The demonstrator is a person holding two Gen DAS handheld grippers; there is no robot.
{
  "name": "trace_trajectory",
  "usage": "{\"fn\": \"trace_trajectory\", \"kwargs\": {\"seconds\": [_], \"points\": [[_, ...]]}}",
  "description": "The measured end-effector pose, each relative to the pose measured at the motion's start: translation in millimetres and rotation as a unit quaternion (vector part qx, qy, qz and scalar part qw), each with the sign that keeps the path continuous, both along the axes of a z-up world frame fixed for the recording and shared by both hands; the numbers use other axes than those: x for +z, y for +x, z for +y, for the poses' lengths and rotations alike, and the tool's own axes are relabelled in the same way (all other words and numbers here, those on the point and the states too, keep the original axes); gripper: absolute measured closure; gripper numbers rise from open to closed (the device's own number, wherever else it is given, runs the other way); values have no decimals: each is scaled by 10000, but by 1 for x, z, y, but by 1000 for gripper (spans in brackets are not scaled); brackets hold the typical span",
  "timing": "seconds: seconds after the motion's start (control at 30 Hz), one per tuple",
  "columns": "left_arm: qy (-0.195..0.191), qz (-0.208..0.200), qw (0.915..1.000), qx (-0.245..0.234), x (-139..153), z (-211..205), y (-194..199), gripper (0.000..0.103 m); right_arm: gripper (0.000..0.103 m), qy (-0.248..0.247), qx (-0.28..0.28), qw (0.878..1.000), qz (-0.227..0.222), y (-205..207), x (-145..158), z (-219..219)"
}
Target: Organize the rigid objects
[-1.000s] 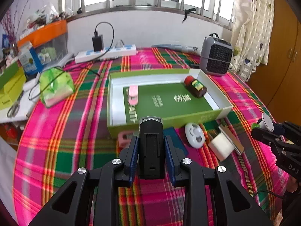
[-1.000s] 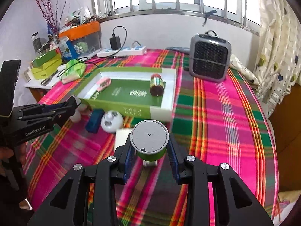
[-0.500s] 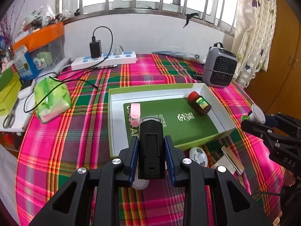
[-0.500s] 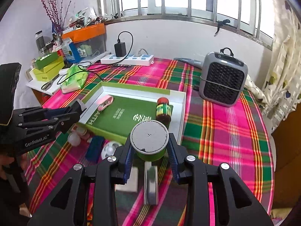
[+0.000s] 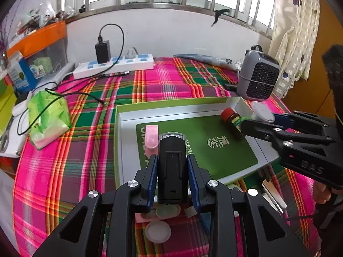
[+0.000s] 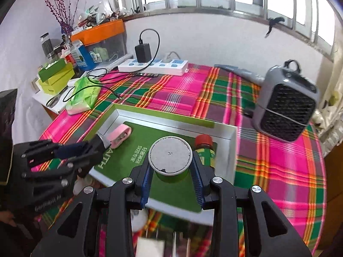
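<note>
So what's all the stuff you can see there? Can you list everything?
Tray: one, green rim, on the cloth.
Clip: one, pink, in tray.
Jar: one, red cap, lying in tray.
Heater: one, grey, beside tray.
Power strip: one, white, by wall, black charger plugged in.
Packet: one, green, left of tray.
Tablecloth: one, pink-green plaid.
Black device: one, clamped in left gripper.
Green can: one, grey lid, clamped in right gripper.
</note>
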State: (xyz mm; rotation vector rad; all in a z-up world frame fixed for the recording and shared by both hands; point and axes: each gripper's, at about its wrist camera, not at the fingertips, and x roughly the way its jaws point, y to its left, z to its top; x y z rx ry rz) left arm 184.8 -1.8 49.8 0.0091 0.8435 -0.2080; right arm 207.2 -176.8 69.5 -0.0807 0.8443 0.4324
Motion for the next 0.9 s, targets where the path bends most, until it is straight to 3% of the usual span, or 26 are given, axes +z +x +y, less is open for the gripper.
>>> {"fn": "trace_trajectory", "kwargs": {"seconds": [0.37,0.9], "points": [[25,151,9999,-71,-13,-9,18,77,68,-93,76,9994,336,39,-29,12],[212,212,9995,-53,-23,-13,30,77,68,-360,153,9984,415,58,-46,27]]}}
